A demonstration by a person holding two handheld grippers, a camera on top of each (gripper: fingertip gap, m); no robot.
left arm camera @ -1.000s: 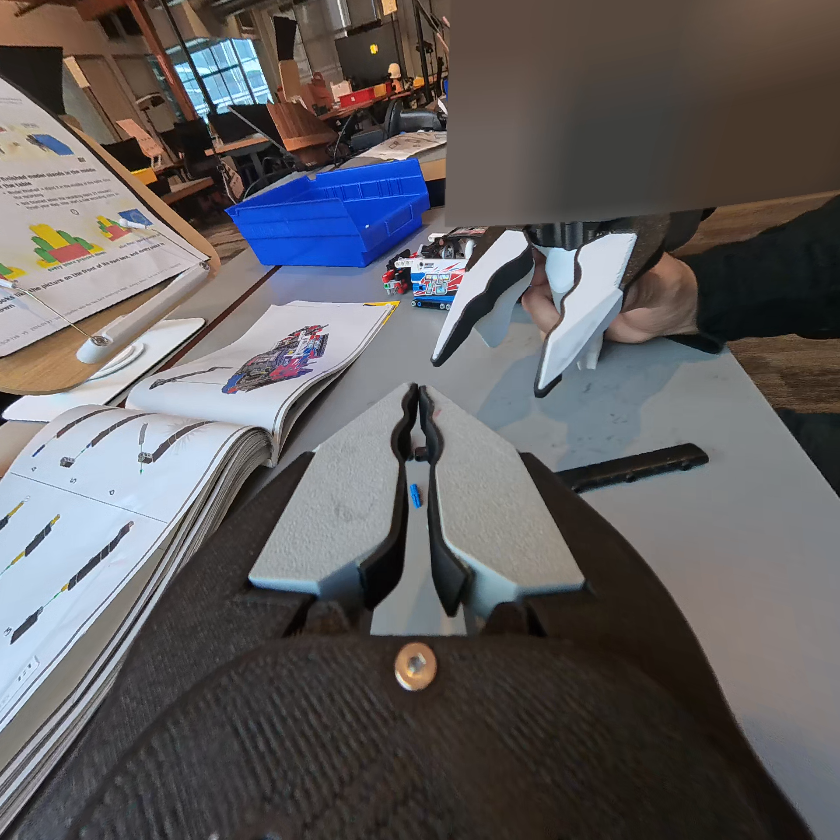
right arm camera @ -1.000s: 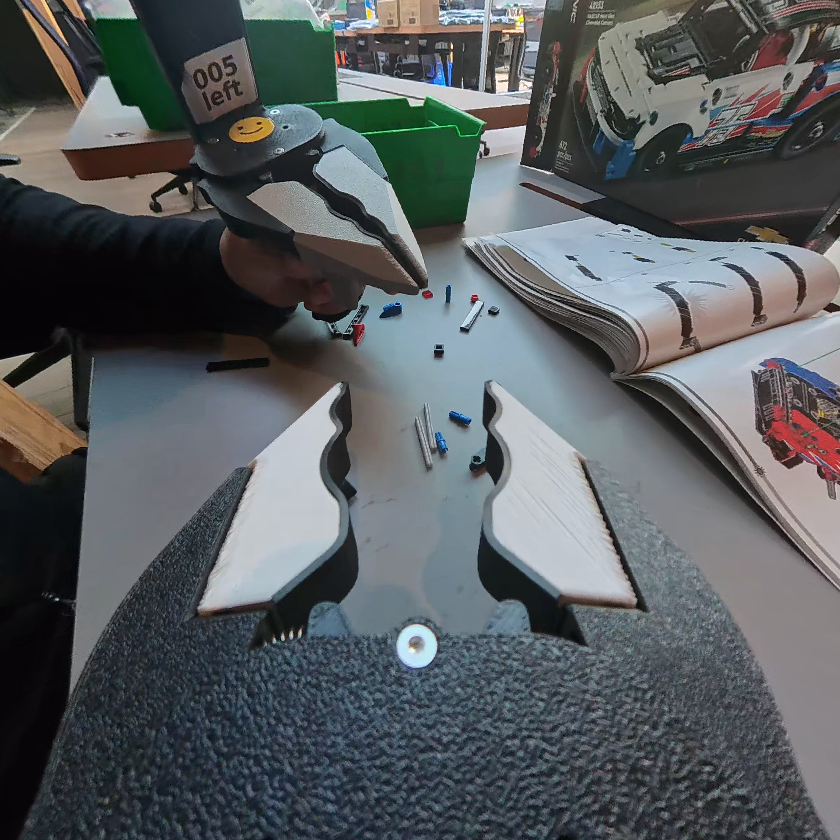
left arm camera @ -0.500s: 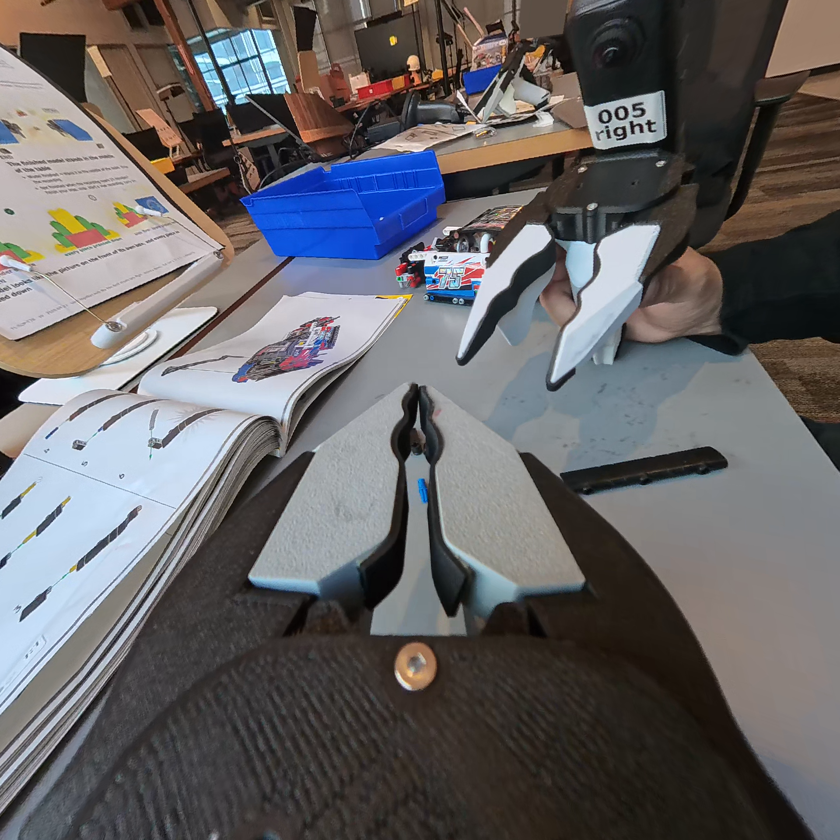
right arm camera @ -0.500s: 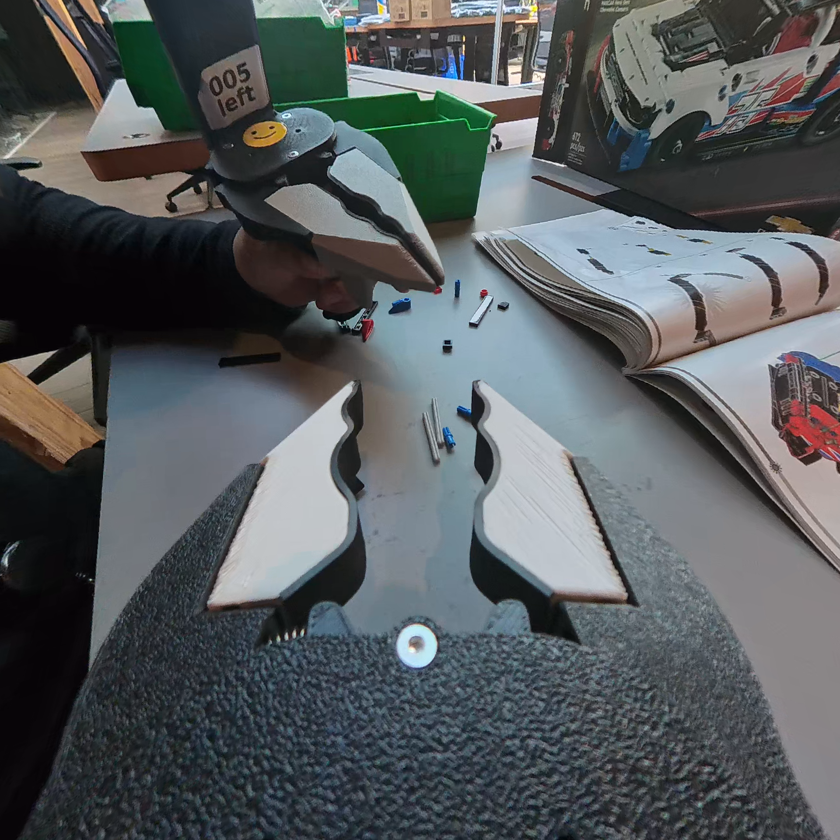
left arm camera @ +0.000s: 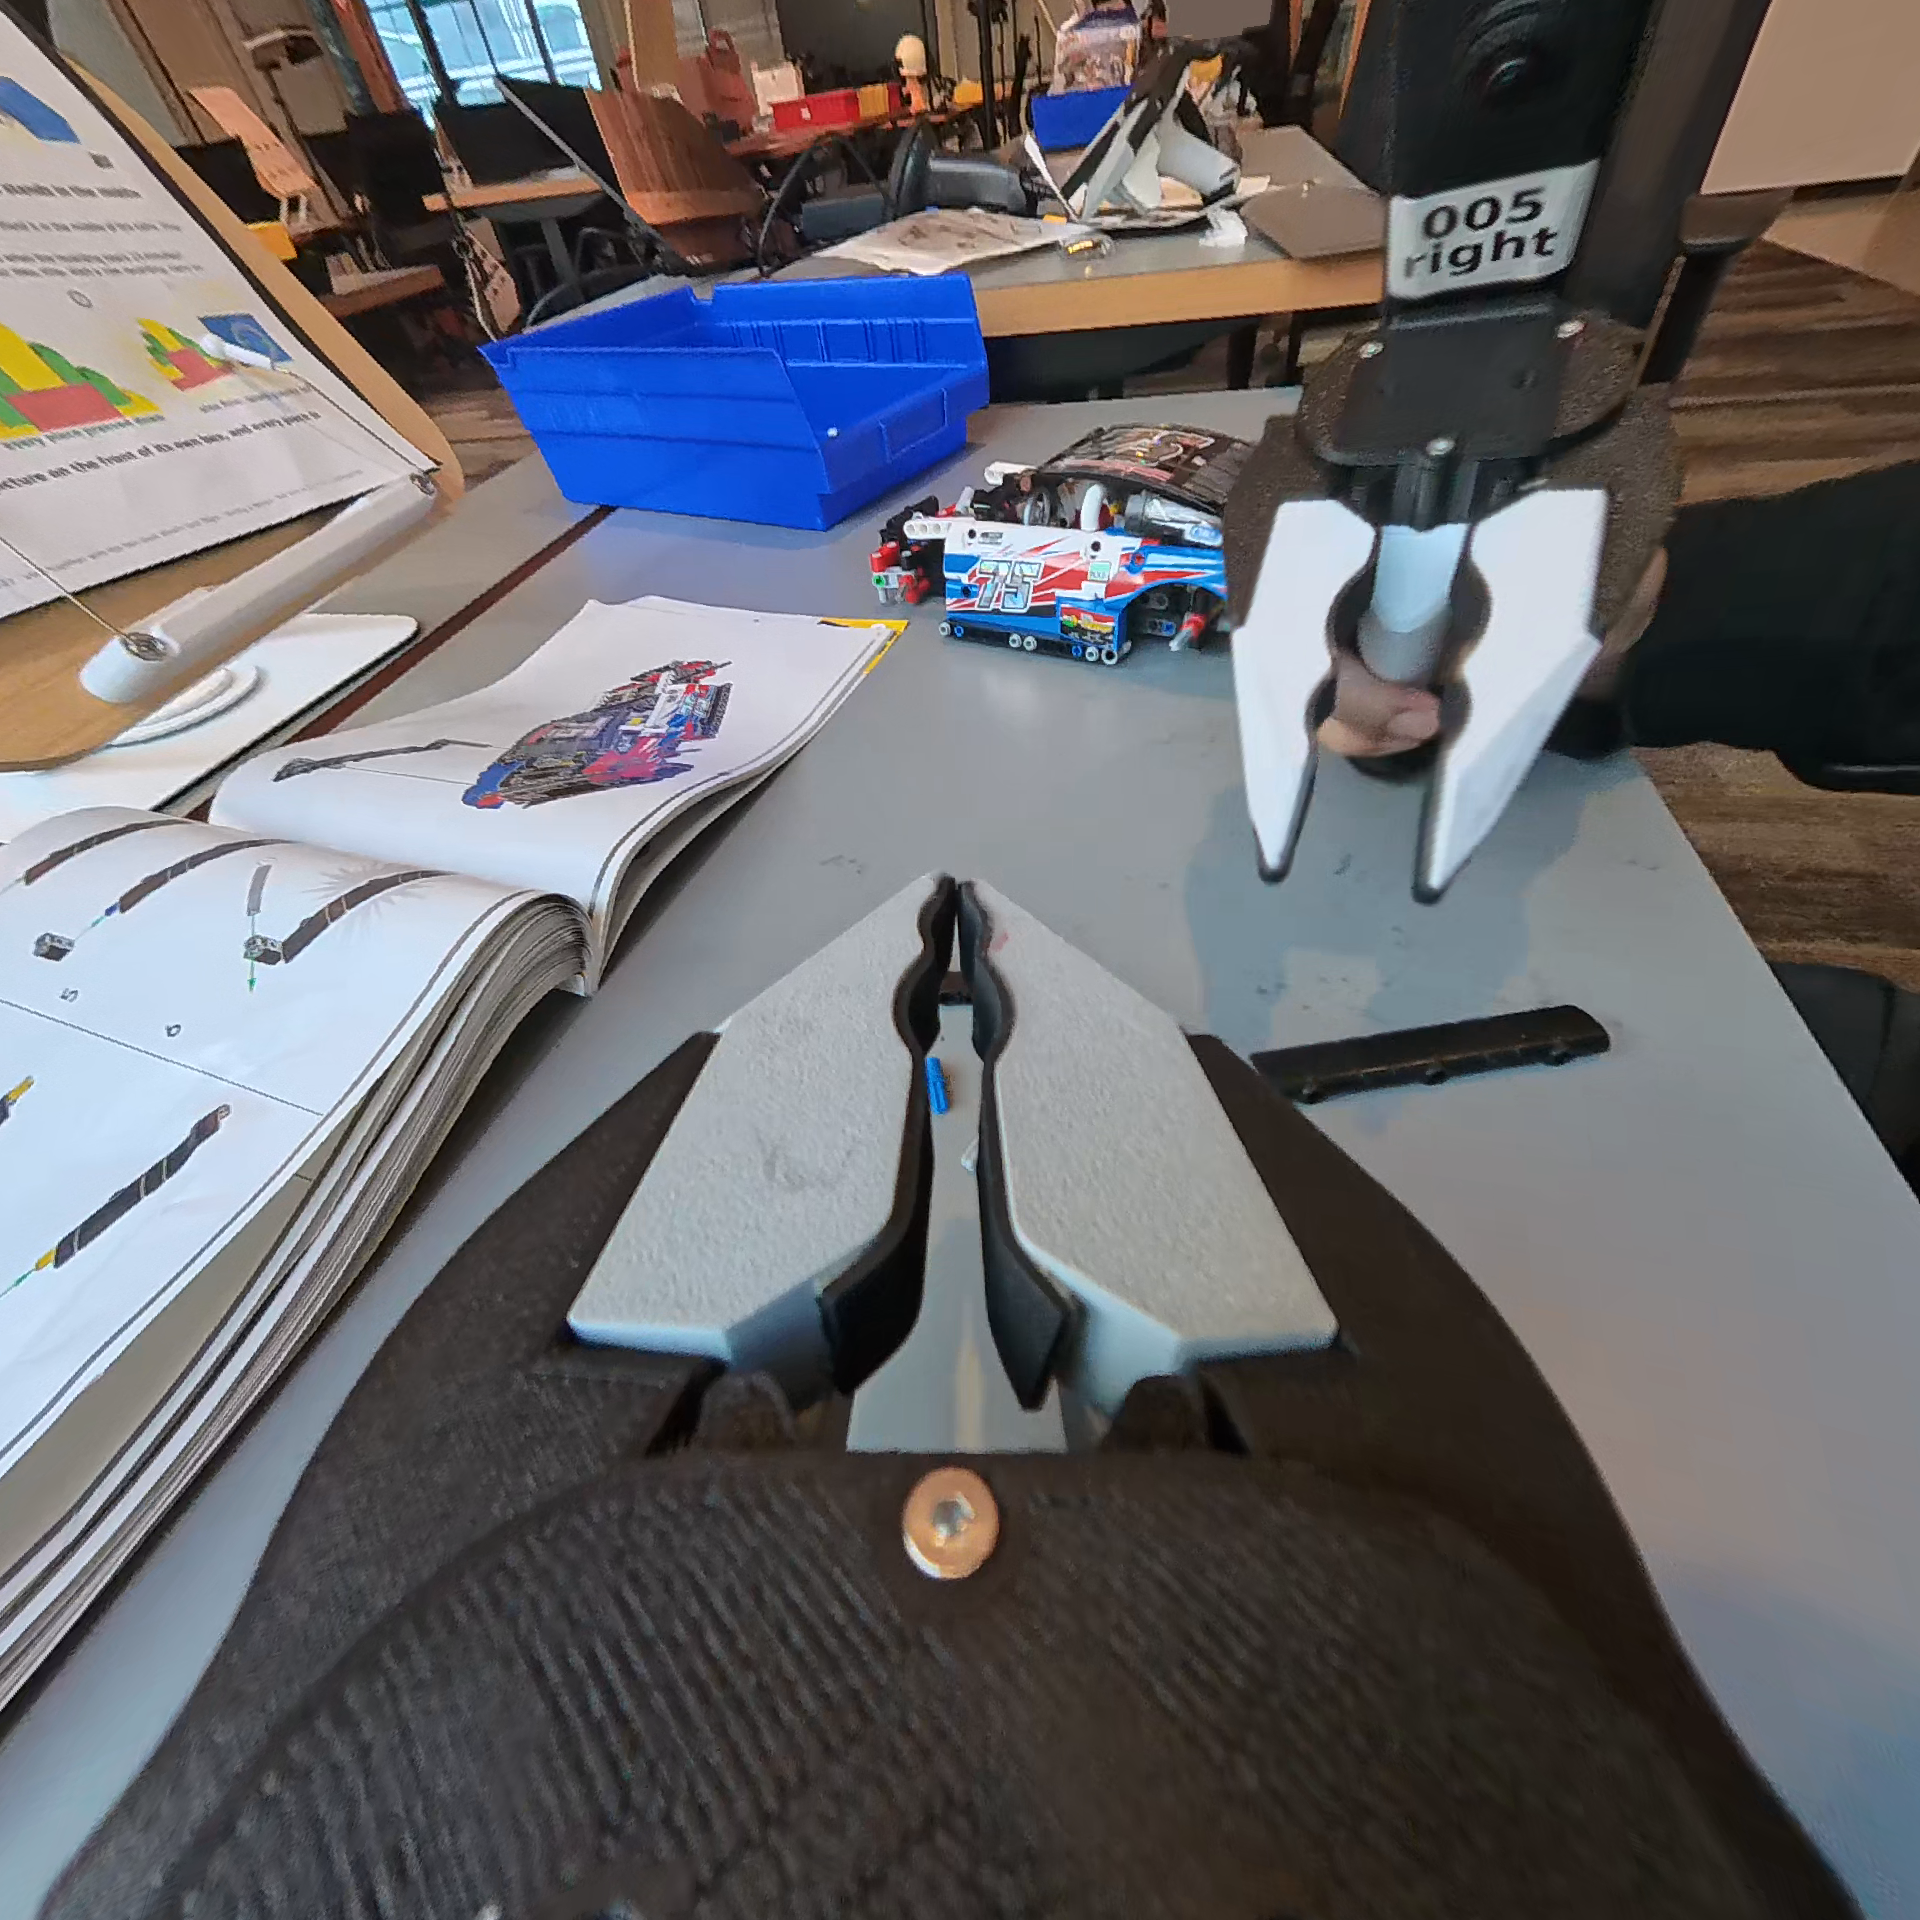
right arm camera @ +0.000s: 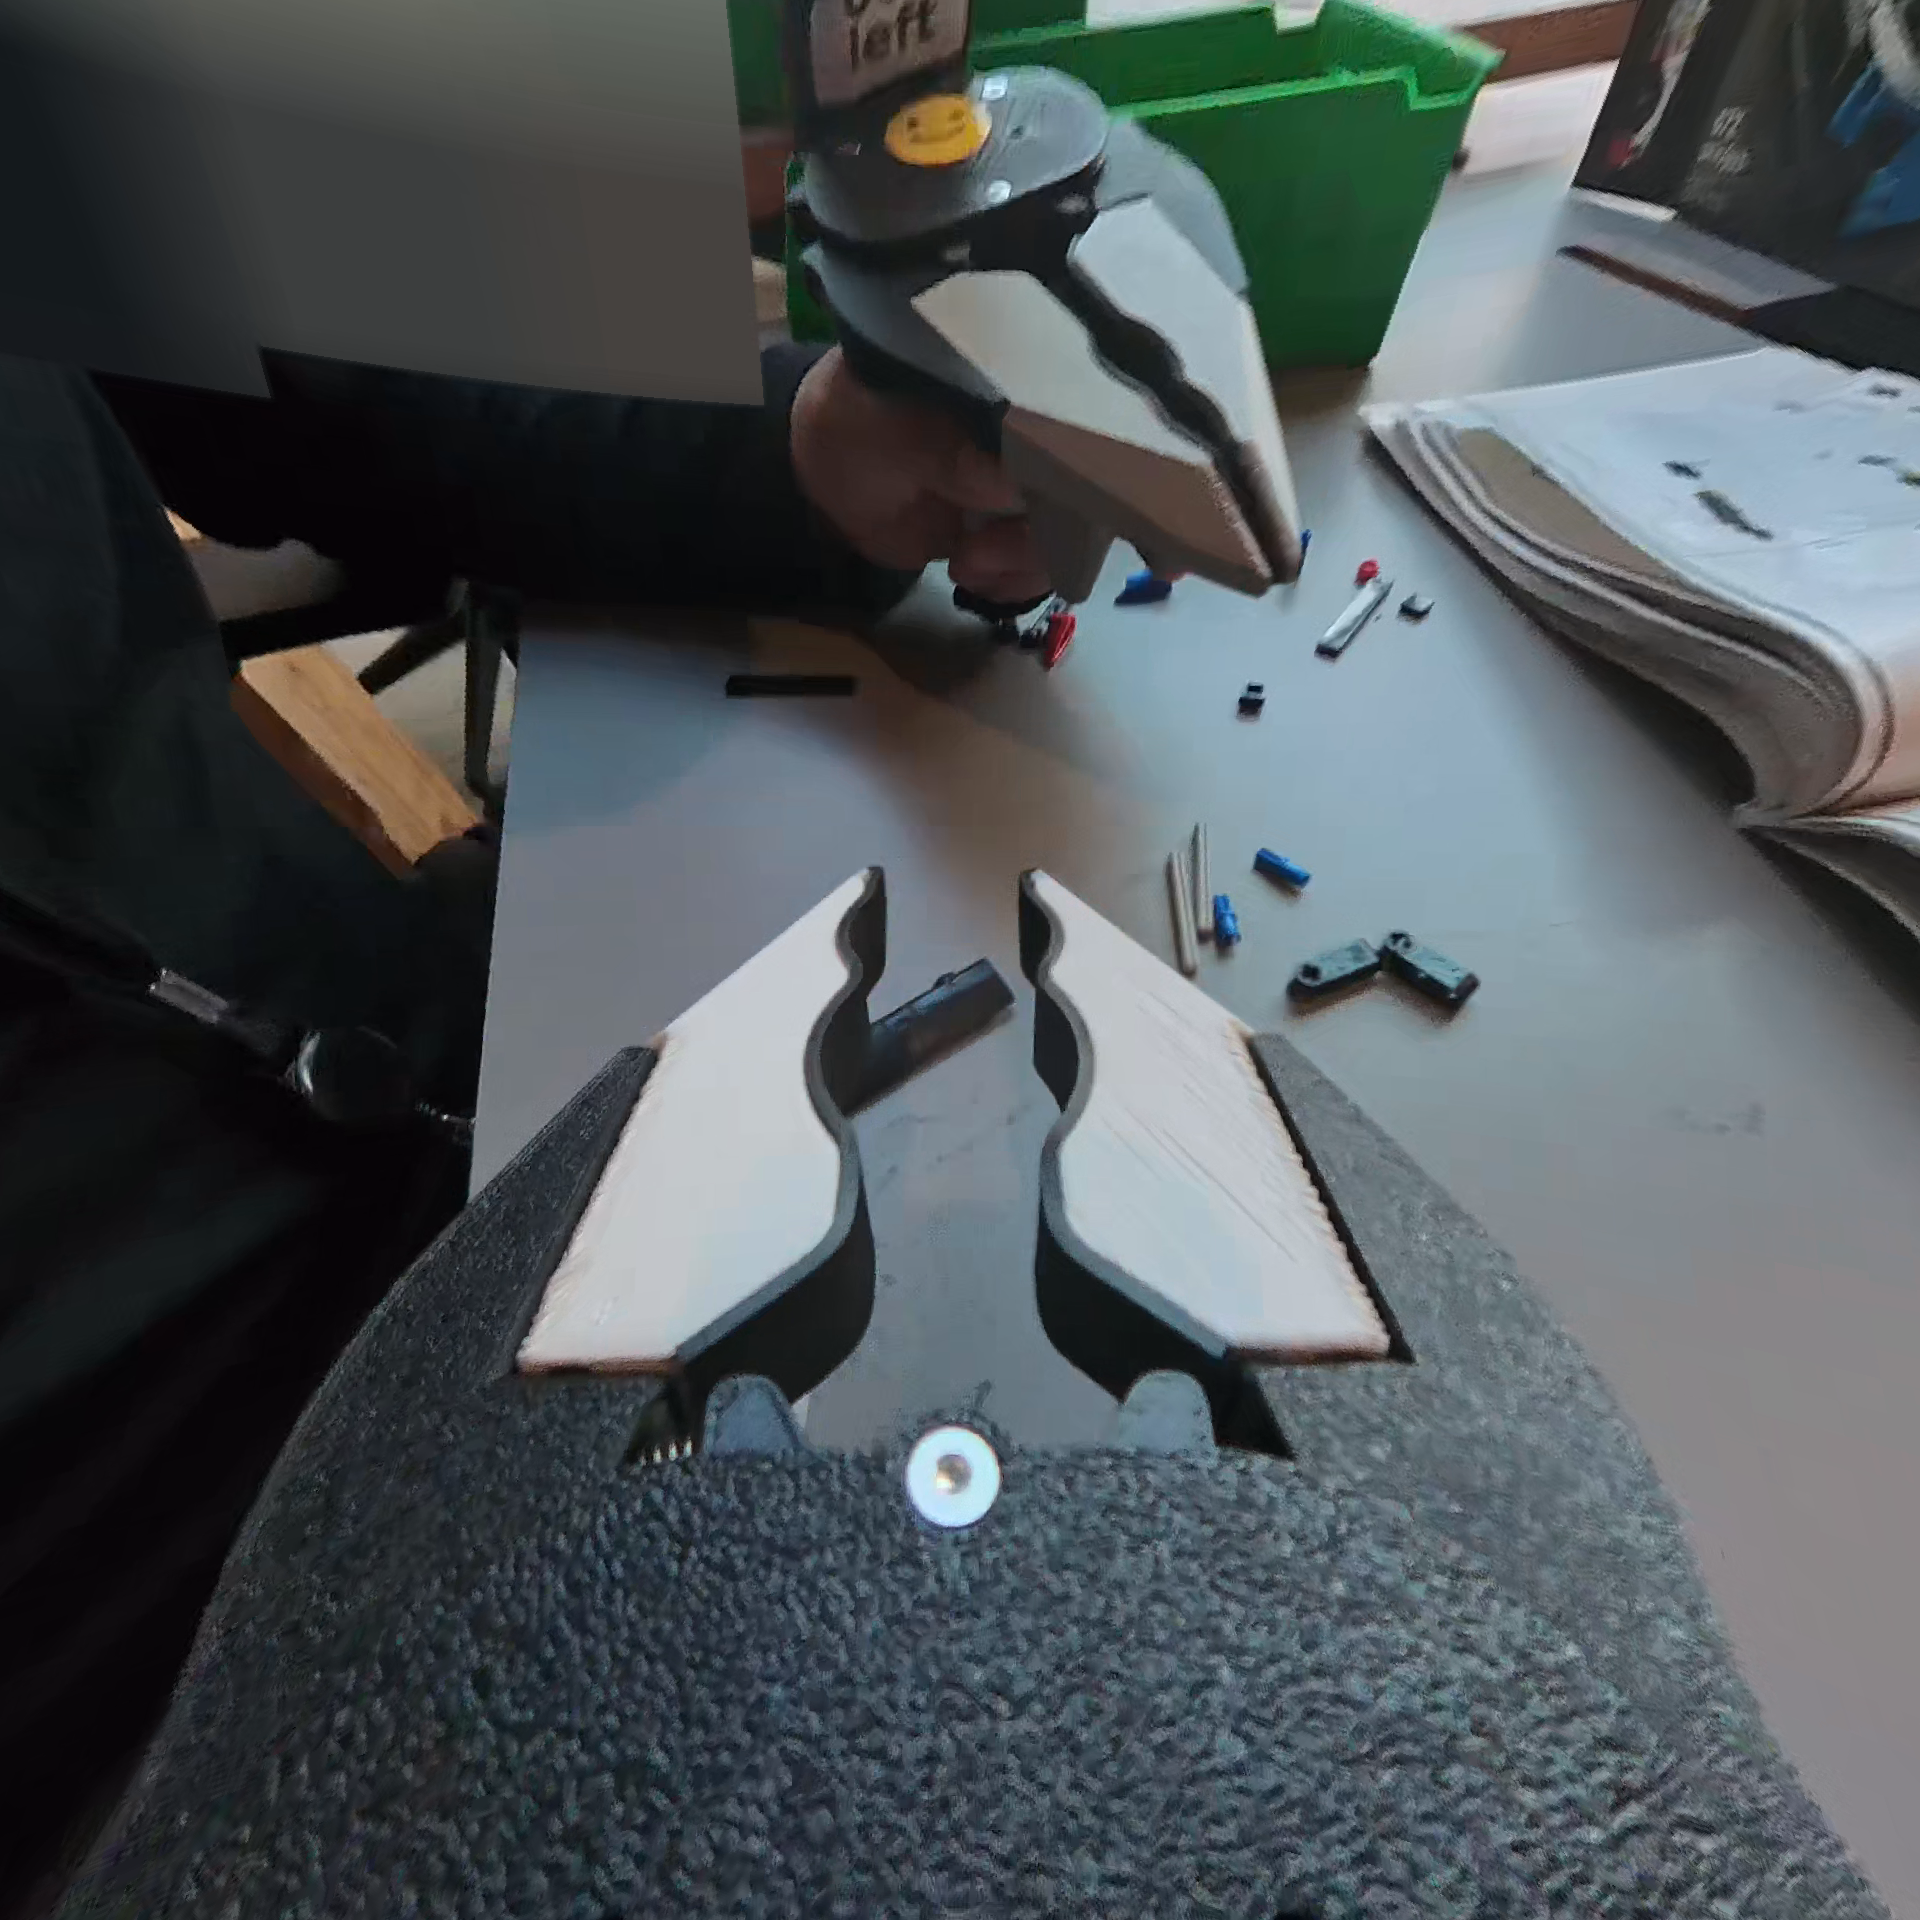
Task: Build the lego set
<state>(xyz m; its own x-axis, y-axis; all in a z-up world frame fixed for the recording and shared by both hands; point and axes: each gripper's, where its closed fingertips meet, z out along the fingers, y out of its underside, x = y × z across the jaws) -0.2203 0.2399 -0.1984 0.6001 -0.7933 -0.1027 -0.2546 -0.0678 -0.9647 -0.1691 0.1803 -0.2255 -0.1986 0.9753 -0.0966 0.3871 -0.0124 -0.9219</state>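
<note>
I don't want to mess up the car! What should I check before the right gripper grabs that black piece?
1. Right gripper open: ok, the fingers are apart.
2. Black piece lined up between them: ok, though one finger hides part of it.
3. Right gripper low enough to pinch it: cannot tell.
4. Left gripper out of the way: ok, it is farther off.
5. Left gripper empty: cannot tell, it is shut.
6. Booklet open for the step: ok.
</note>
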